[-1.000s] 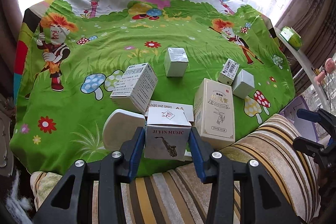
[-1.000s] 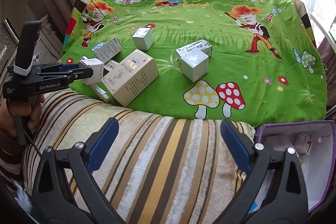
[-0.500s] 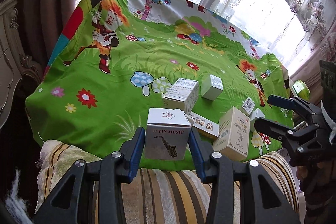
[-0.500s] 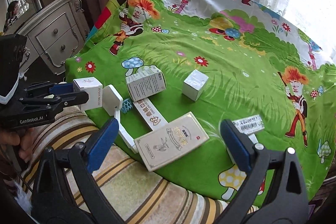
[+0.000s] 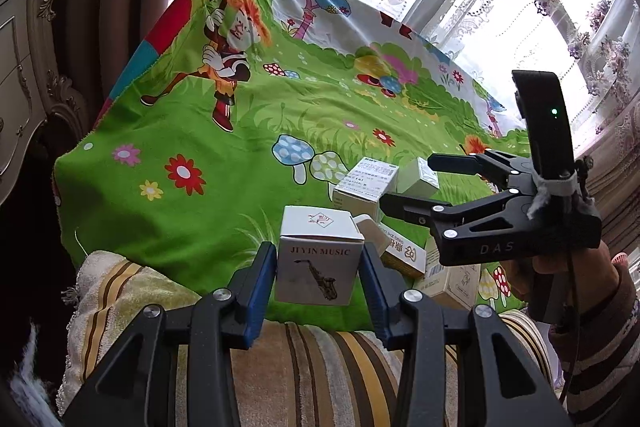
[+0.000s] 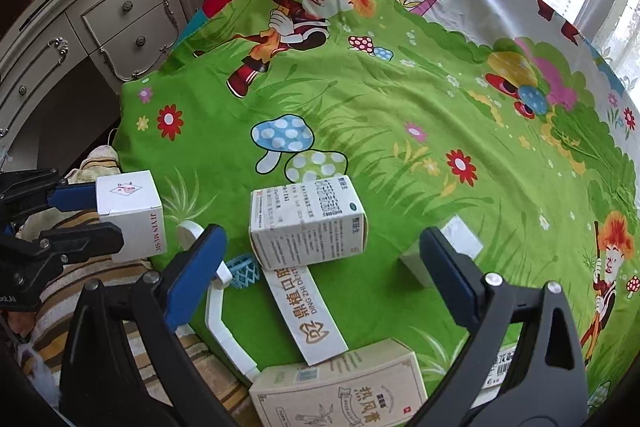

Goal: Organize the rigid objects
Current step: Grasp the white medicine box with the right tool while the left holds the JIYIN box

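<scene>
My left gripper (image 5: 318,273) is shut on a white "JIYIN MUSIC" box (image 5: 318,259) with a saxophone print and holds it above the near table edge; it also shows at the left of the right wrist view (image 6: 130,213). My right gripper (image 6: 320,263) is open and empty, hovering over a white printed medicine box (image 6: 308,221), with a small white cube box (image 6: 444,251) by its right finger. The right gripper also shows at the right of the left wrist view (image 5: 412,185). A long white "DING ZHI" box (image 6: 306,311) and a beige box (image 6: 340,393) lie nearer.
The table wears a green cartoon cloth (image 6: 400,99). A striped towel (image 5: 320,367) covers the near edge. A white curved plastic piece (image 6: 218,311) and a small blue lattice ring (image 6: 242,269) lie by the boxes. A carved dresser (image 6: 80,27) stands at the left.
Both grippers have swung left. The left still holds the music box. The right has moved in low over the medicine box, still open.
</scene>
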`<state>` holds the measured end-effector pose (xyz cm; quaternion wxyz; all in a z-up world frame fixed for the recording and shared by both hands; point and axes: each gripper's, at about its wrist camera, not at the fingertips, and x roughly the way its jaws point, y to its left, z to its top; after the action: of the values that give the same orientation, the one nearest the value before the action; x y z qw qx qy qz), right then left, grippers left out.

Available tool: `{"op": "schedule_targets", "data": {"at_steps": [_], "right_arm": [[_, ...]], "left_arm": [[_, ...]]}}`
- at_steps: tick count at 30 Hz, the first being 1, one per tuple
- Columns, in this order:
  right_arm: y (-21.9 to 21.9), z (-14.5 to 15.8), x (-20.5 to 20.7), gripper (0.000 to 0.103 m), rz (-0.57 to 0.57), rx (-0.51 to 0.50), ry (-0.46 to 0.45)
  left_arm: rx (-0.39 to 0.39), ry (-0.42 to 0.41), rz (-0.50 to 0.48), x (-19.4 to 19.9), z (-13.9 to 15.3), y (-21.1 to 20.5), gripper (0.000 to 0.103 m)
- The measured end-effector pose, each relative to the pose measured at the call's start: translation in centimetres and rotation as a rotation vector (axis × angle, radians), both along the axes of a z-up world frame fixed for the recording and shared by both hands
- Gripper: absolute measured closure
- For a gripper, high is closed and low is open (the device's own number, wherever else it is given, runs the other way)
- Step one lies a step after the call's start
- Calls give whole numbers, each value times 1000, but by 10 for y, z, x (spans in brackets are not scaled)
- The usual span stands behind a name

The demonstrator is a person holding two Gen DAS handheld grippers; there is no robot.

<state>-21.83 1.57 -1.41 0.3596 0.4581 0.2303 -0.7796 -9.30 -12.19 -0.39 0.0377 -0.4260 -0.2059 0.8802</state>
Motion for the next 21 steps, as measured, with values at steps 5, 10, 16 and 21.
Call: {"op": "schedule_targets", "data": {"at_steps": [5,10,16,21], "right_arm": [[-8,-13,-11,9,29,31,-38],[-11,-25,-15,20,51,47,-76],[-7,-24,-16,30,28,15,-95],[8,-3,-7,30,-36,-68,-63]], "left_arm": [[5,-2,-4,-1,-1,0,60],[9,-10,-4,-1,-3,0,60],[4,-10,-3,-2,-4,2,60],[-18,3,-2,0,1,4,60]]}}
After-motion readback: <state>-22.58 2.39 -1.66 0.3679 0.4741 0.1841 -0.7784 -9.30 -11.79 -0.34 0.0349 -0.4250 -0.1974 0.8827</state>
